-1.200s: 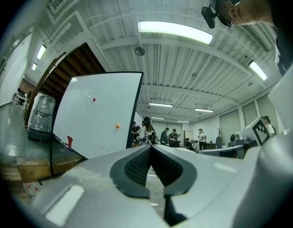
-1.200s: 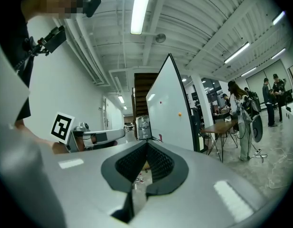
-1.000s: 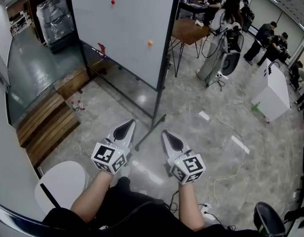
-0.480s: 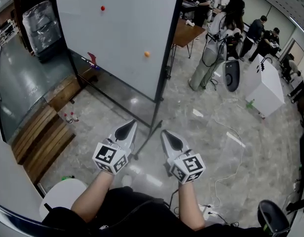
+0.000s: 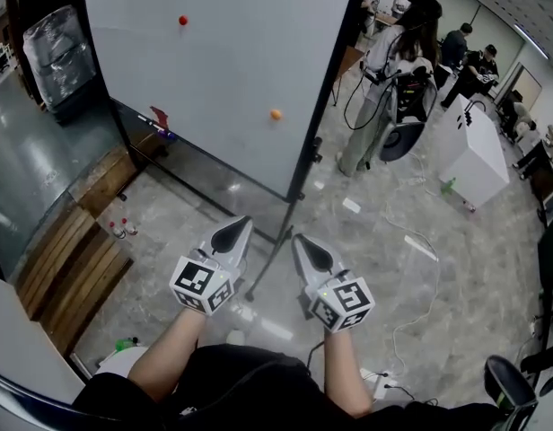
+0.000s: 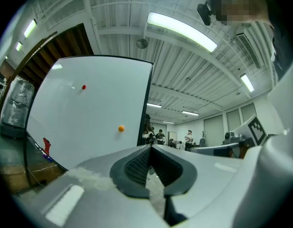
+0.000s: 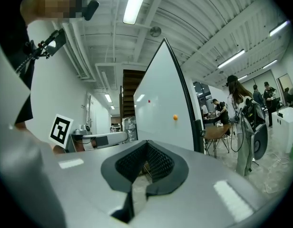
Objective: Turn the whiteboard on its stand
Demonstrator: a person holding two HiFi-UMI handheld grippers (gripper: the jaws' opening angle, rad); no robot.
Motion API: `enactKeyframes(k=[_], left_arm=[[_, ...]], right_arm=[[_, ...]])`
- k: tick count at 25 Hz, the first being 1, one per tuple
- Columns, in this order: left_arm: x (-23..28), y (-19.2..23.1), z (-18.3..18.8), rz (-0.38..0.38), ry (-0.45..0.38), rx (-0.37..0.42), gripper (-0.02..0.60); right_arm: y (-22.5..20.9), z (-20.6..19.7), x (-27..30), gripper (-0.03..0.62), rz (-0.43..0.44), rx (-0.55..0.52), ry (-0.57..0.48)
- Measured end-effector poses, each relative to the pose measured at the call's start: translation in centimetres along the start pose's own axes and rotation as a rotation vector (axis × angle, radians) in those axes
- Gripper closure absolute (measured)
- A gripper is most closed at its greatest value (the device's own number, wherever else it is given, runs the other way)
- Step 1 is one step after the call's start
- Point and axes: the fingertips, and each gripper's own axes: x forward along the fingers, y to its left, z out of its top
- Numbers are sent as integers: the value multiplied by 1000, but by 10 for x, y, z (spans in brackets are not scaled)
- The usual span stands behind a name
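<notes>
Left gripper, right gripper: grey, blk pads, marker cubes.

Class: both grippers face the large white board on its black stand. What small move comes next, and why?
Probably advance the right gripper toward the black side frame of the large white whiteboard, opening its jaws: both it and the left gripper are shut, empty and short of the board.

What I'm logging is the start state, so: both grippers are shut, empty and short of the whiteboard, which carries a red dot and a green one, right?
Not quite. The head view shows an orange dot, not a green one. The rest holds: the left gripper and right gripper are shut, empty, short of the whiteboard with its red dot.
</notes>
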Motion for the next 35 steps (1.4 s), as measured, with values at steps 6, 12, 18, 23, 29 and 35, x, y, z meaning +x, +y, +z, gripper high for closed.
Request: enactKeyframes(k=[6,12,18,23,29,35], left_arm=[[7,26,0,-13,-11,-10,578],[11,34,-6,-10,1,-27,578],[27,32,-13,17,12,-30,578],[48,27,-15,50,10,-30,578],[73,22,-16,79,13,-21,578],[92,25,-16,106,20,0,578]], right_arm=[[0,1,24,585,-14,-11,1],[-4,-5,34,586,-5,-7,17],[-22,-3,35,586,26,-9,27],[-47,-1,36,586,58,-21,36],[-82,14,41,586,87,-29,17],[-127,39,61,585,94,-105,2]])
